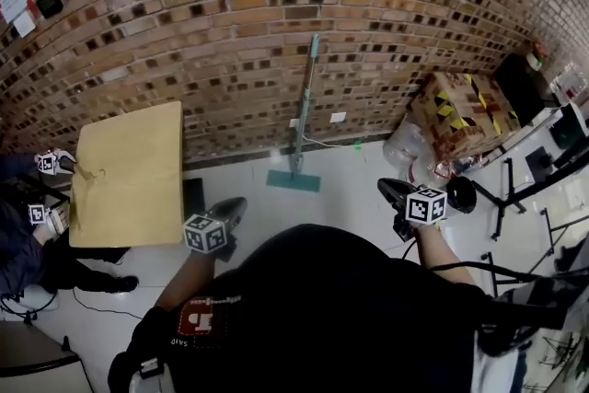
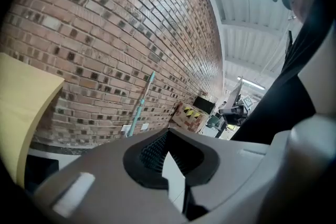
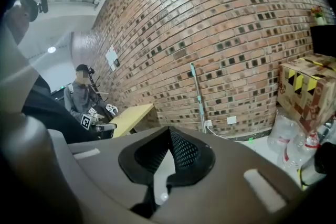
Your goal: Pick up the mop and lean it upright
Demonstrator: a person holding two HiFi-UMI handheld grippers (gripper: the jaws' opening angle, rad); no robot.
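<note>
The mop (image 1: 303,110) is leaning upright against the far brick wall (image 1: 230,23), its head resting on the floor (image 1: 354,198) right of the yellow desk (image 1: 129,175). Nearer, the left tongs (image 1: 236,203) and right tongs (image 1: 387,188) are hovering closed and empty.

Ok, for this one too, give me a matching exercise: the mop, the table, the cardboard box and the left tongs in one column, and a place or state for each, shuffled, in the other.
Things
1. mop
2. table
3. cardboard box
4. left tongs

Place or state
A. shut, with nothing between them
B. at the far right by the wall, with yellow-and-black tape on it
C. leaning upright against the brick wall, head on the floor
D. left of the mop, with a pale yellow top

Pairs: 1-C, 2-D, 3-B, 4-A
</note>
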